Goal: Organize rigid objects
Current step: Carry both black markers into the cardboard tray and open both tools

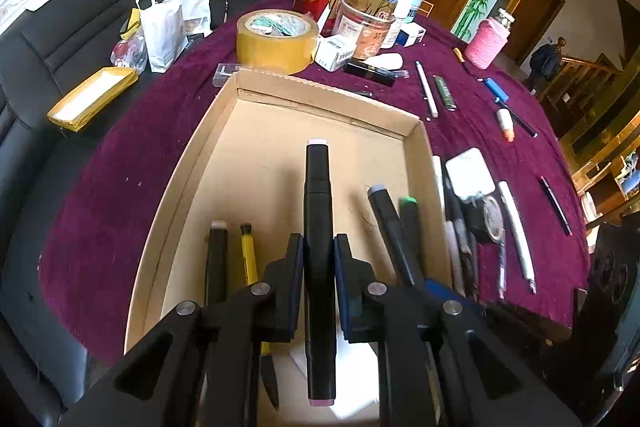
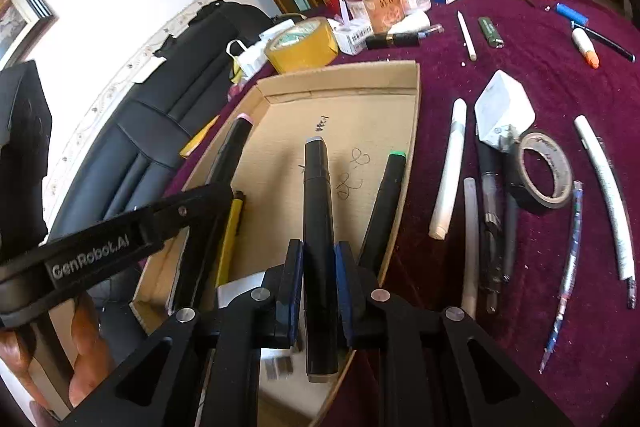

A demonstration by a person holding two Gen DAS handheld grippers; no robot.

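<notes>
Both grippers, L point(image 1: 319, 247) & R point(image 2: 319, 253), are clamping black markers lengthwise, pointing into the cardboard box point(image 1: 416, 147): pink-capped marker point(image 1: 318, 211) left, gray-capped marker point(image 2: 318, 195) right.

Right tongs point(image 2: 319, 259) clamp a black marker point(image 2: 318, 227) above the cardboard box point(image 2: 412, 131) on purple cloth point(image 2: 540, 75)

Two close wrist views angled down along the jaws, sharing the cardboard box point(image 1: 256, 163) point(image 2: 352, 107).

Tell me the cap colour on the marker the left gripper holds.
Pale pink, on a black marker; clearest in the left wrist view.
</notes>
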